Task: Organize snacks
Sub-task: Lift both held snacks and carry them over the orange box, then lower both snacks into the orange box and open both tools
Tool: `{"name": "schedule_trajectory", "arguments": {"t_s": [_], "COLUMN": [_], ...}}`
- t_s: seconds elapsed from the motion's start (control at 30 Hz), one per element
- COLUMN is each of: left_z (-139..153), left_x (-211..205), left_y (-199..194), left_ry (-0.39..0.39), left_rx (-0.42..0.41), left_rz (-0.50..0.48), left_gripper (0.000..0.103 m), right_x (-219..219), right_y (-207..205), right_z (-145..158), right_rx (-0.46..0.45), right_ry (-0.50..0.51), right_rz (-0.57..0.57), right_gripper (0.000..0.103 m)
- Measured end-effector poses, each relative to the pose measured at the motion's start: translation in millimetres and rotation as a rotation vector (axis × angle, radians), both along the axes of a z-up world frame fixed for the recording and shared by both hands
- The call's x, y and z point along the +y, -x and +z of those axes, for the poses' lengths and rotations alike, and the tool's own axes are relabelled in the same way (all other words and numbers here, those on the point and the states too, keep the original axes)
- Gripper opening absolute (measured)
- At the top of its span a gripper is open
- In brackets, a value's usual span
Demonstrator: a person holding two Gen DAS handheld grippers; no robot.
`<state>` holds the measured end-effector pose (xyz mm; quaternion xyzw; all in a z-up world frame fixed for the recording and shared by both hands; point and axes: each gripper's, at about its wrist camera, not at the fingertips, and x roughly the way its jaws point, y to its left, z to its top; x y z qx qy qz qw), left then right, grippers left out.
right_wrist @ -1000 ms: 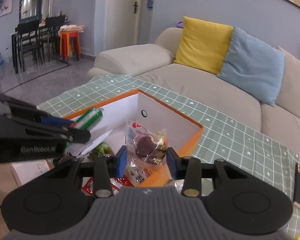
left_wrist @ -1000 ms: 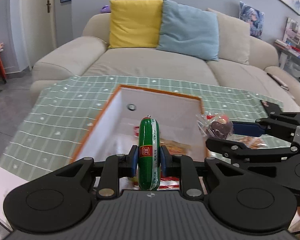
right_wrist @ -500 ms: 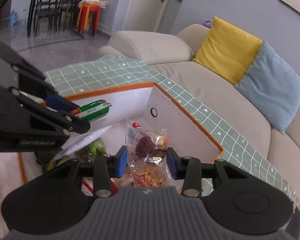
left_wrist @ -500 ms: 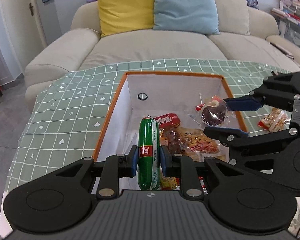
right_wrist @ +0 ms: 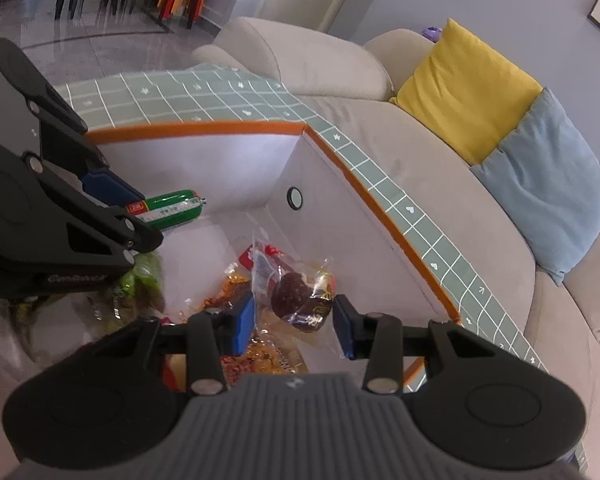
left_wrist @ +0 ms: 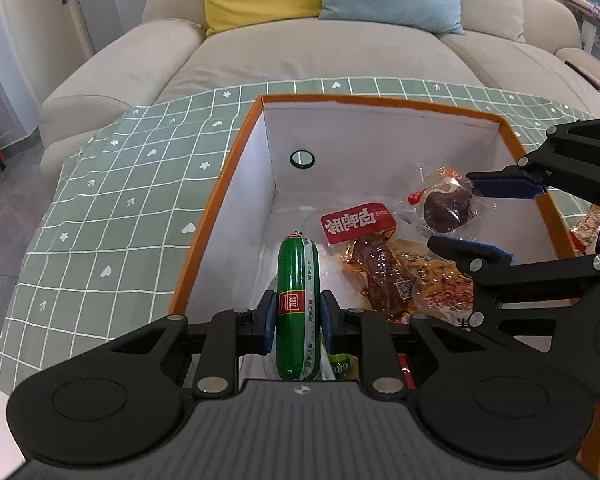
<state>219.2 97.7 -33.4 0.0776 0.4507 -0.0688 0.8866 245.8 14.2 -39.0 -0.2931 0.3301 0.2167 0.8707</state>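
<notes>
The left tool (left_wrist: 298, 316) was clamped on one glossy green sausage tube (left_wrist: 298, 300), cylindrical with a red label, held over the near end of the orange-rimmed white box (left_wrist: 220, 196); the right tool (right_wrist: 294, 322) gripped one crinkly clear packet with a dark round cake (right_wrist: 296, 292), above the box interior. On the box floor lay a red-headed clear pouch of brown meat (left_wrist: 364, 240); the box stood on a tabletop under a green grid-patterned cloth (left_wrist: 112, 216).
</notes>
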Motion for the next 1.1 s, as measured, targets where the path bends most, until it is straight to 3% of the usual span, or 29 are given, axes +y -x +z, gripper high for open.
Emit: {"name": "schedule_trajectory", "arguments": {"t_s": [0.53, 0.63, 0.7, 0.87, 0.97, 1.1], "left_z": [-11, -11, -9, 2, 11, 22], "left_x": [-5, -7, -7, -10, -10, -11], "left_y": [-15, -14, -11, -1, 7, 18], "left_ry": [-0.031, -0.041, -0.040, -0.025, -0.004, 0.016], "left_rx": [0.055, 0.054, 0.048, 0.010, -0.021, -0.053], "left_rz": [0.032, 0.029, 0.023, 0.020, 0.026, 0.043], "left_gripper": [0.027, 0.035, 0.041, 0.060, 0.065, 0.067], "right_x": [-3, -7, -9, -13, -16, -21], "right_y": [-16, -15, -14, -6, 2, 11], "right_z": [-23, -20, -17, -7, 3, 16], "right_rx": [0.063, 0.061, 0.059, 0.044, 0.016, 0.007], "right_ry": [0.028, 0.021, 0.010, -0.006, -0.021, -0.033], "right_rz": [-0.042, -0.045, -0.050, -0.053, -0.057, -0.067], "right_gripper": [0.041, 0.048, 0.058, 0.062, 0.072, 0.073]}}
